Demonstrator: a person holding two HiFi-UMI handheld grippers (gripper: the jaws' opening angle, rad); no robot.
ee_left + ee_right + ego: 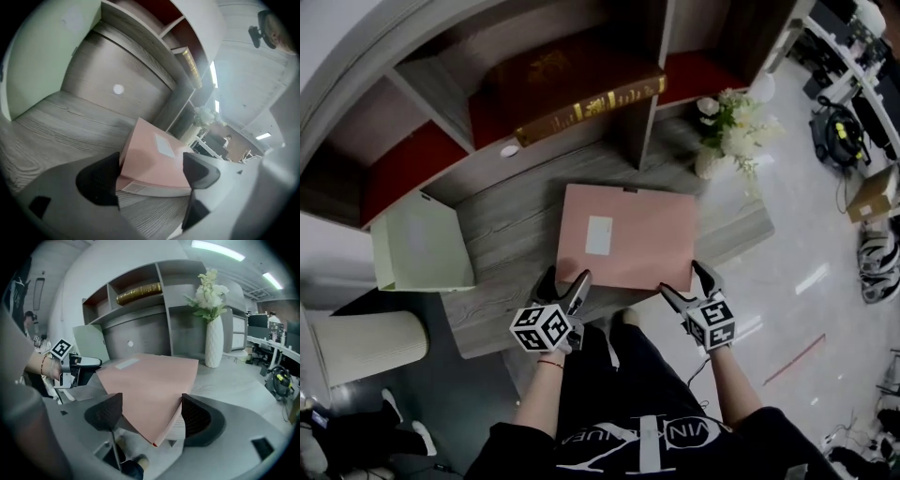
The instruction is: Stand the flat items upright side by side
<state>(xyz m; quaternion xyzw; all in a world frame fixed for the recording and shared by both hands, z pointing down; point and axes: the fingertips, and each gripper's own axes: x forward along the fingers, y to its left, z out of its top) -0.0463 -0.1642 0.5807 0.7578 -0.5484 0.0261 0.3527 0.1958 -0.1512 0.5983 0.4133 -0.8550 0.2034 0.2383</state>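
Folder: pink file (628, 234), flat rectangular thing with a small white label (599, 234) on its top face. There's a pale strip along the near edge in the left gripper view.
Where it is: lying flat on the grey wood desk (506, 225), in front of the shelf unit. Its near right corner hangs a bit over the desk's front edge.
Hands: both forearms reach forward from the body, one gripper at each near corner of the file. A red band shows on the left wrist.
Left gripper (565, 281): jaws spread wide and not clamped, with the file's near left corner sitting between them.
Right gripper (689, 286): jaws also apart, with the near right corner poking in between them. I can't tell if the pads touch it.
Other stuff: pale green file (422, 242) stands leaning at the left end of the desk, well apart from the pink one. A white vase of flowers (722, 131) stands at the right.
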